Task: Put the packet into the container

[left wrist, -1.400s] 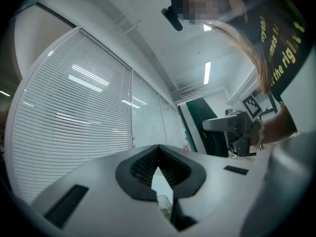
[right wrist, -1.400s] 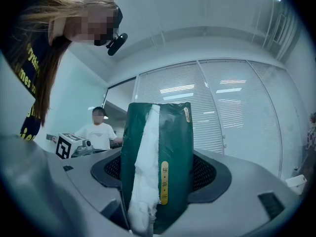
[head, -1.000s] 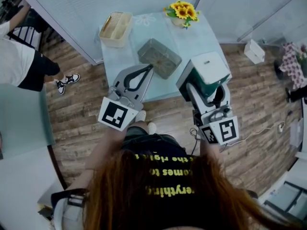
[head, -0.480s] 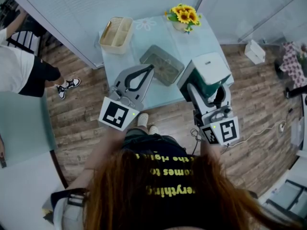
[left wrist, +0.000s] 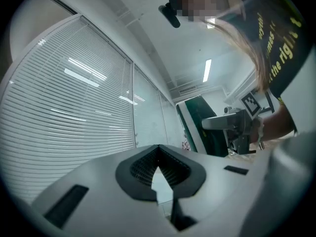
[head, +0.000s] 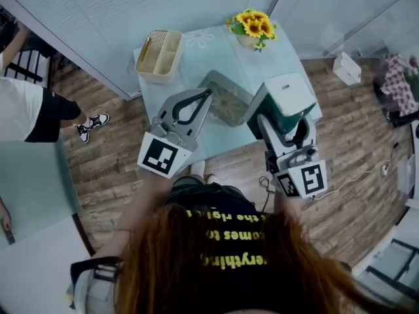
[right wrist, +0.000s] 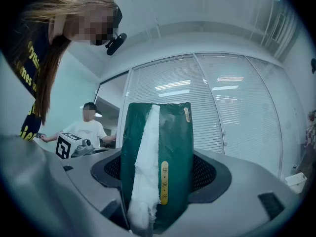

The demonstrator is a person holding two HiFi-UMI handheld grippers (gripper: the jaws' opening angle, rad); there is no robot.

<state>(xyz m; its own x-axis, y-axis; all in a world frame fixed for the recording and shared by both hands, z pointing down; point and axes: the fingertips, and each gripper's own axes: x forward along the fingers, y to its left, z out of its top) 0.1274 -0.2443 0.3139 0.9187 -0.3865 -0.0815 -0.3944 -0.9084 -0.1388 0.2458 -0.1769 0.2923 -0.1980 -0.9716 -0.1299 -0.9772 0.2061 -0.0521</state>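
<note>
Since the green tissue packet (right wrist: 165, 147), clamped at its middle by the right gripper (right wrist: 160, 177) near the grey container (head: 234, 101), looks light and squashy, a gentle hold on its broad sides suits it, while the left gripper (left wrist: 158, 148) is closed on nothing.

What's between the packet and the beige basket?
The grey mesh tray sits on the table between the packet and the basket. The left gripper has its tip at the tray's left edge. The head view shows this.
</note>
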